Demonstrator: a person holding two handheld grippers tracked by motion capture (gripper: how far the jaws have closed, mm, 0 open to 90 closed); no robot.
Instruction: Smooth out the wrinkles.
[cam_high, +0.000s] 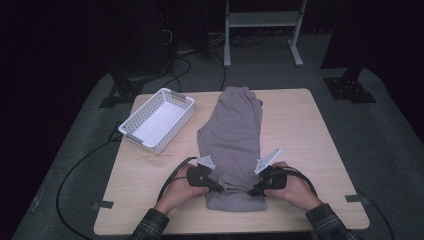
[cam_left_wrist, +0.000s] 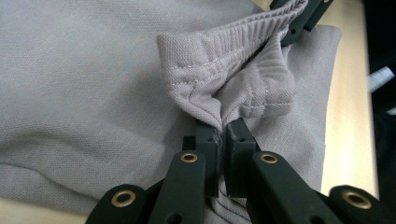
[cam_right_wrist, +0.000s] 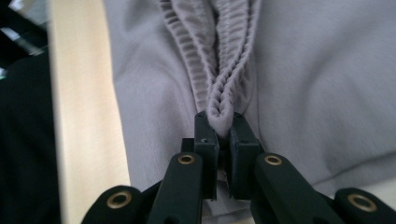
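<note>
1. High view: the grey garment (cam_high: 234, 135) lies lengthwise down the middle of the desk (cam_high: 310, 150), from the far edge to near the person's edge, with its near end doubled over. The left gripper (cam_high: 218, 188) and right gripper (cam_high: 253, 191) come in on either side of that near end, low over the cloth. A white basket (cam_high: 158, 119) sits toward the far left corner, well apart. The risk here is uneven travel: if one hand leads the other, the fold comes out skewed or the whole garment drags toward the near edge.

2. Left gripper view: the jaws are closed tight on a pinch of the ribbed waistband (cam_left_wrist: 233, 84), with the cloth bunched and standing up above them. The pinch looks narrow and sits close to the hem edge, so a sharp tug could let it slip out. I cannot tell how many layers are caught; a missed layer would stay flat while the rest lifts.

3. Right gripper view: the jaws are clamped likewise on a doubled ribbed edge (cam_right_wrist: 219, 107), near the bare desk strip (cam_right_wrist: 84, 116) beside the garment. The elastic may stretch and spring free under tension.
</note>
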